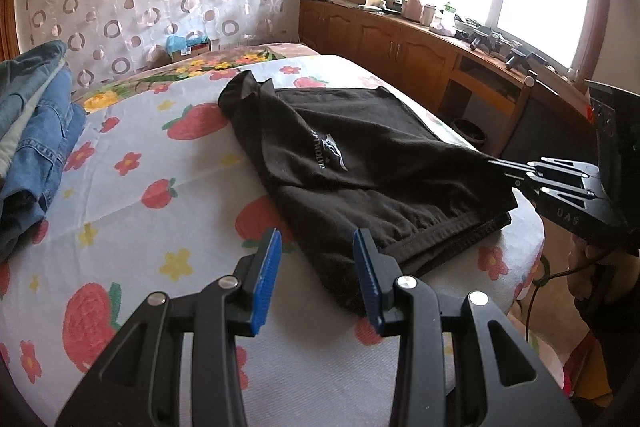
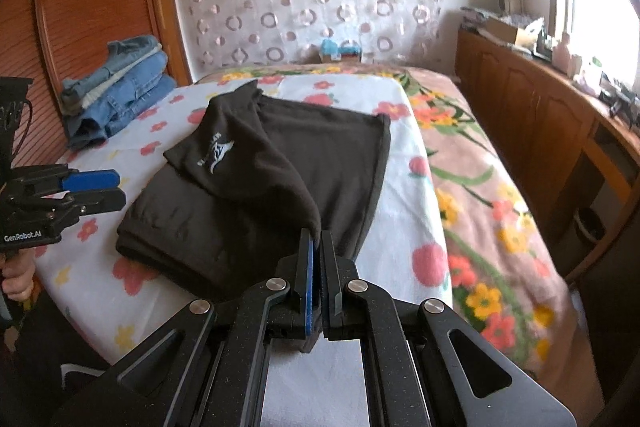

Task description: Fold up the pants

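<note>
Left wrist view: mid-fold, black fleece pants with a white printed logo (image 1: 360, 163) lying across the flower-printed bed sheet (image 1: 132, 187), waistband nearest. Left gripper (image 1: 318, 269) partly open, blue pads empty, just short of the waistband; right gripper (image 1: 508, 169) pinching the far edge. Right wrist view: right gripper (image 2: 317, 247) clamped tight on a raised fold of the pants (image 2: 256, 183). Likely next: laying that fold over and letting go.

— How are the pants (image 2: 256, 195) finished?
— Soft, matt black cloth, a pale print on it.
— And the gripper pads (image 1: 266, 279)?
— Ribbed blue plastic, set in matt black arms with shiny metal pins.
</note>
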`<state>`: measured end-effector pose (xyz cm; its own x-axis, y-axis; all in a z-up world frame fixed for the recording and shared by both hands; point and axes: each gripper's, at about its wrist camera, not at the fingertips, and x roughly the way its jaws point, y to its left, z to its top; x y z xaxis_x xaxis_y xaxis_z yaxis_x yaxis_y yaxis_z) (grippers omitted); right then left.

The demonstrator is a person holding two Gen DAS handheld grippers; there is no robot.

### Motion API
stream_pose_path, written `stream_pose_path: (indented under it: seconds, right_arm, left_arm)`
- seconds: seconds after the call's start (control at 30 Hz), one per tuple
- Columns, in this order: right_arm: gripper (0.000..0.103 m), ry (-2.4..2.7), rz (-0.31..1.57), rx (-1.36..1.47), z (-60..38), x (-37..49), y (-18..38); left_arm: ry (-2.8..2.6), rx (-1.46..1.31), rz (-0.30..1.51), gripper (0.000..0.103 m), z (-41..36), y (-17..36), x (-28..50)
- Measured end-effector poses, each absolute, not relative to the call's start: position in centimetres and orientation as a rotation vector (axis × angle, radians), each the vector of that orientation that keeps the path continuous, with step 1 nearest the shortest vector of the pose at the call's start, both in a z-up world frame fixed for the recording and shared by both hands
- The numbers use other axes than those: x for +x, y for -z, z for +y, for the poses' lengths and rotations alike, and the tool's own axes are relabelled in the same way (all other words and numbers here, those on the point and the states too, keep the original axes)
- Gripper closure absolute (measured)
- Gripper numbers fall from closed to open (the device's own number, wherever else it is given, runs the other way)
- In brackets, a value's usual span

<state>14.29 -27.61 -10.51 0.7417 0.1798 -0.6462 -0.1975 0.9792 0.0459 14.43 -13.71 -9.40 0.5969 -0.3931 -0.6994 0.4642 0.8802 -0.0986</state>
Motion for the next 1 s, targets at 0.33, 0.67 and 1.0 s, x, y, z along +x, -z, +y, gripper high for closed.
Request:
stream_pose_path:
  seconds: [0.33,0.67,1.0]
  right_arm:
    - [0.09,-0.176,0.727,0.011,-28.7,14.4,10.8]
    - [0.05,-0.173,0.683,0.016,-28.5,15.3,8.2]
    - [0.05,-0.324,0.684,-0.002,-24.0,18.9,6.9]
  left_arm:
    - [0.493,0.091,0.789,0.066,-13.5,9.6,14.5]
    - [0.486,0.104,0.761,0.066,-12.0,8.3,15.3]
    - [0.476,0.132,0.754,0.066,-10.4,7.7,17.5]
